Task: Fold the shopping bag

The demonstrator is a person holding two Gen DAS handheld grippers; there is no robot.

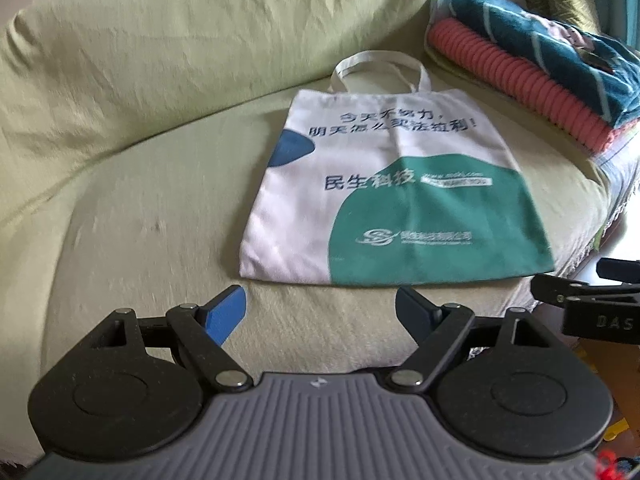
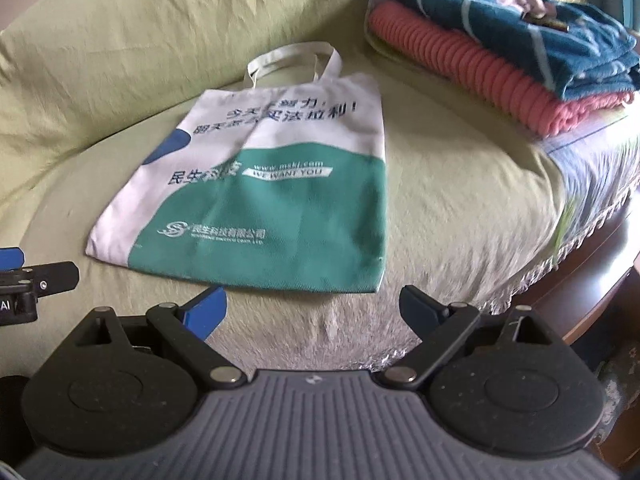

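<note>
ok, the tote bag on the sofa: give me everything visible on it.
The tote bag looks like white canvas with a large green patch over its lower right, a dark blue blob at its left edge, dark Chinese lettering, a web address and the line "WE WANT YOU". Two cream handles loop at its far end toward the backrest. It lies flat, unfolded, print side up, on the yellow-green sofa cover, bottom edge nearest both grippers. Neither gripper touches it. The folded blankets to its right look separate from it.
</note>
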